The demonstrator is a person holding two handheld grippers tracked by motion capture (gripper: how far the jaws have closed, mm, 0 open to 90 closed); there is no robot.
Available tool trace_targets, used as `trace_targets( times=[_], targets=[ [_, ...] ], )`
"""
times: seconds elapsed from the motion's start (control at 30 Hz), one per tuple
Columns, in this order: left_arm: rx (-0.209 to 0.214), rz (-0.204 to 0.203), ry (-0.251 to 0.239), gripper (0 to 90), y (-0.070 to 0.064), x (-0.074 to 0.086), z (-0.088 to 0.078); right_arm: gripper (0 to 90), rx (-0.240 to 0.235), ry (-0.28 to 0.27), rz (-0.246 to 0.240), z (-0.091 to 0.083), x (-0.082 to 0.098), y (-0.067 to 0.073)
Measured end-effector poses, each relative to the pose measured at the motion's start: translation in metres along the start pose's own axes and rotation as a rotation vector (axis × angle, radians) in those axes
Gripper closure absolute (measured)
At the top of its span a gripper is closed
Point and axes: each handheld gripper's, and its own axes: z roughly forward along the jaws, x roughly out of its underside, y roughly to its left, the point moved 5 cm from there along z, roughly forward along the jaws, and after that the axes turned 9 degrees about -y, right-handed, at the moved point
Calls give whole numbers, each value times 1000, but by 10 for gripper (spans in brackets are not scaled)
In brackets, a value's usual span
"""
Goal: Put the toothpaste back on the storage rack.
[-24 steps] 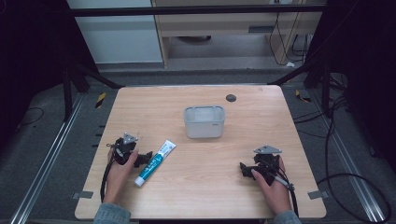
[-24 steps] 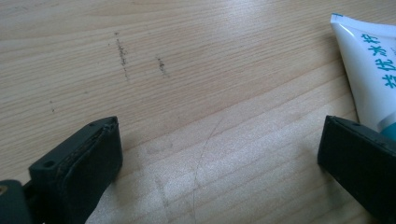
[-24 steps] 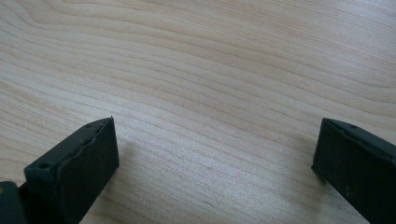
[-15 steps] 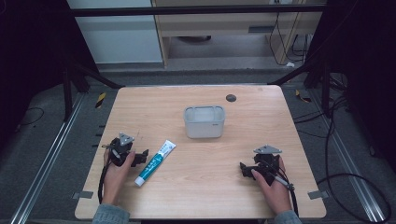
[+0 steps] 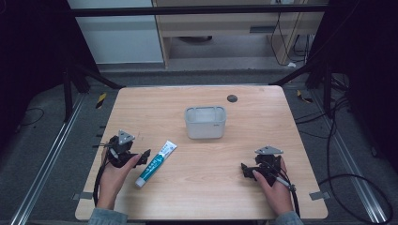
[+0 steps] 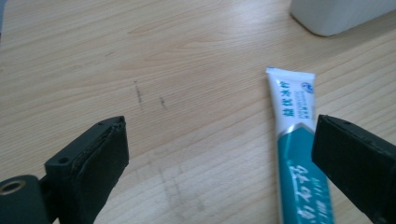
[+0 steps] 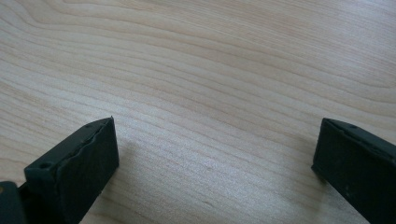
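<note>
High view puts the left gripper (image 5: pixel 141 157) near the table's (image 5: pixel 253 197) left edge, toward the front, held in the person's left hand (image 5: pixel 115 176). Its jaws stand wide apart and grip nothing. The toothpaste tube (image 5: pixel 156 163) lies flat on the wood just beside that gripper, on the side toward the table's middle, slanted so that its white crimped end points toward the far edge and its teal body toward the front edge.

In the left gripper view the tube (image 6: pixel 299 154) runs up from the bottom edge next to the jaw at the right of that view; that jaw overlaps part of the teal print, and bare wood shows between the two jaws. Whether the jaw touches the tube cannot be told.

A pale plastic bin (image 5: pixel 205 122) stands upright near the middle of the table, well apart from the tube, toward the far edge.

The right gripper (image 5: pixel 247 169) sits near the front right corner in the person's right hand (image 5: pixel 274 187); the right gripper view shows its jaws spread wide over bare wood, holding nothing.
</note>
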Motion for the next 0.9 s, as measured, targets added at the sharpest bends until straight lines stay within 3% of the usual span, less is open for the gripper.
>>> trace_targets(
  times=[0.07, 0.27, 0.53, 0.73, 0.9],
  targets=[
    [16, 19, 22, 80, -5, -2, -2, 3, 0, 0, 0, 0, 0, 0],
    [36, 52, 50, 88, -21, -8, -4, 3, -1, 0, 0, 0, 0, 0],
    [76, 72, 108, 140, -33, -5, 0, 4, -6, 1, 3, 0, 0, 1],
    [113, 83, 145, 252, -43, -1, 3, 4, -7, 1, 5, -1, 0, 1],
    [130, 86, 161, 294, -50, 0, 7, 4, -8, 1, 5, -1, 0, 1]
  ],
)
